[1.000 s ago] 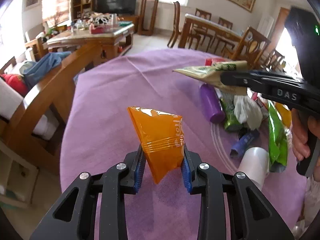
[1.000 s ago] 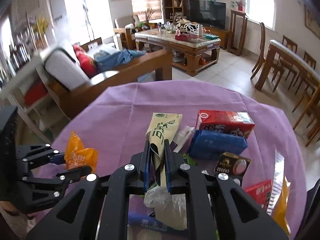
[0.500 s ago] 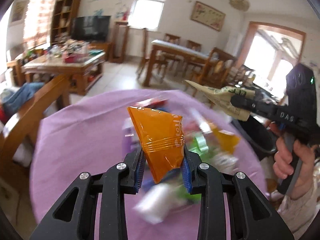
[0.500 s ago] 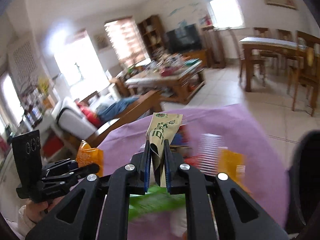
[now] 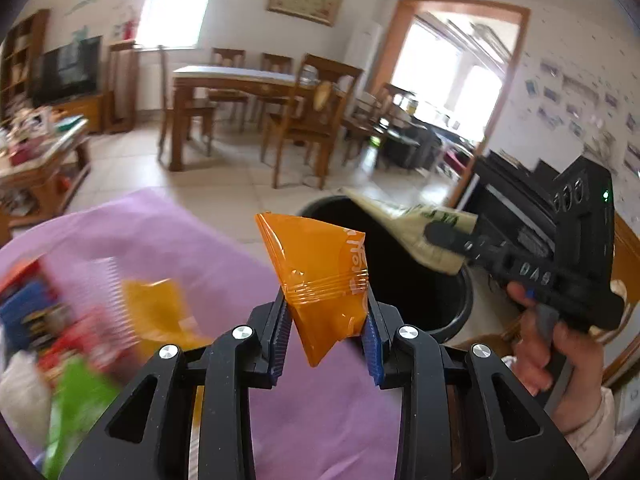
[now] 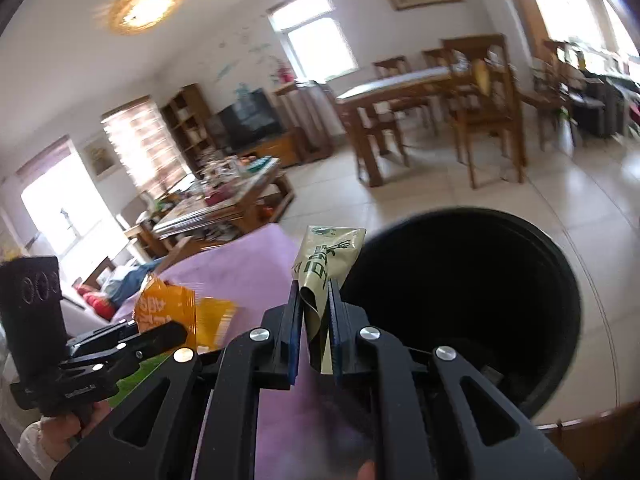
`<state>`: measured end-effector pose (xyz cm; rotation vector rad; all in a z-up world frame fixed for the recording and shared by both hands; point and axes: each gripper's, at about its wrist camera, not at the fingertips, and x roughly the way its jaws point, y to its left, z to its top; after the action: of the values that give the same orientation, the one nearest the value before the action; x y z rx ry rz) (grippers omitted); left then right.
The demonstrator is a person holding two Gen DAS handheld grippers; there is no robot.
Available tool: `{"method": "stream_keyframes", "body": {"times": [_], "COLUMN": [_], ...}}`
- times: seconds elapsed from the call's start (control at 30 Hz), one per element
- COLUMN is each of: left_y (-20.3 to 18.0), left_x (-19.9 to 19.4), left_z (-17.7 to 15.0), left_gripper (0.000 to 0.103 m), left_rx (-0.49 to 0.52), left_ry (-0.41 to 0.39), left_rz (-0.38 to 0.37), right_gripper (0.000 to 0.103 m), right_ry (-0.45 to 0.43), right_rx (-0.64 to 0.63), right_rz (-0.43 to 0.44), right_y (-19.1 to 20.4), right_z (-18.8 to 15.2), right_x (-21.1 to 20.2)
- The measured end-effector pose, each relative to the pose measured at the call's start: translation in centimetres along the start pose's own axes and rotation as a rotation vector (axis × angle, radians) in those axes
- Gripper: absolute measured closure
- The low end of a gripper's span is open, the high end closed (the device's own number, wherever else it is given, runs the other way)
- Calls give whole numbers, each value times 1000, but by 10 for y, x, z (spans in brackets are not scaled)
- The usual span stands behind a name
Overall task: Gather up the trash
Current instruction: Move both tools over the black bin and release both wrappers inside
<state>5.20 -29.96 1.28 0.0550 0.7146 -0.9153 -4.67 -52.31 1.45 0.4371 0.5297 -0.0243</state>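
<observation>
My left gripper [image 5: 326, 334] is shut on an orange plastic wrapper [image 5: 320, 272], held upright above the purple tablecloth [image 5: 168, 232]. A beige-green packet [image 6: 326, 268] is pinched flat in my right gripper [image 6: 314, 328], which is shut on it. The black round trash bin [image 6: 480, 292] stands on the floor just beyond the table's edge, right of the right gripper's tips. Seen from the left wrist, the right gripper [image 5: 444, 238] holds its packet [image 5: 412, 228] over the bin's mouth [image 5: 400, 280]. From the right wrist, the left gripper [image 6: 168, 330] with the orange wrapper [image 6: 164, 304] is at the left.
Blurred leftover wrappers and boxes [image 5: 60, 320] lie on the cloth at the left. A wooden dining table with chairs [image 5: 248, 96] stands across the tiled floor. A cluttered coffee table [image 6: 224, 204] and a sofa [image 6: 104, 300] are further off. A person's hand [image 5: 556, 356] grips the right tool.
Both grippers have swung right, away from the trash pile, each keeping its wrapper. The black bin has come into view, and the right gripper's packet now hangs over its mouth.
</observation>
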Motion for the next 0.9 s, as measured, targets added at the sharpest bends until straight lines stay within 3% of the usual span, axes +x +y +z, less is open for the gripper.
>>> {"method": "stream_keyframes", "body": {"times": [0.17,0.37,0.4,0.5,0.53,0.63,0.9], "left_y": [-42,-62,-64,-67,-68,-69,-44], "left_x": [66,119,123,132,133,121,49], "left_z": [10,13,11,12,11,12,5], "left_gripper": [71,71,69,52,43,22,10], "left_rx": [70,99,103,126,141,157,134], "left_ry": [56,112,118,127,124,100,44], "left_rz": [-31,-35,-32,-1,15,39,87], "right_gripper": [90,89,87,81,73,25,21], "right_ry": [6,15,16,32,33,4,-35], "right_rx": [78,132,137,150,149,149,110], "right_rz": [-51,-77,-77,-84,-88,-90,-72], "right_y": [-45,-76,-79,-87,-88,-92,-76], "right_z": [-10,-16,-17,-17,-18,-22,-19], "right_x": [6,11,12,14,14,6,-3]}}
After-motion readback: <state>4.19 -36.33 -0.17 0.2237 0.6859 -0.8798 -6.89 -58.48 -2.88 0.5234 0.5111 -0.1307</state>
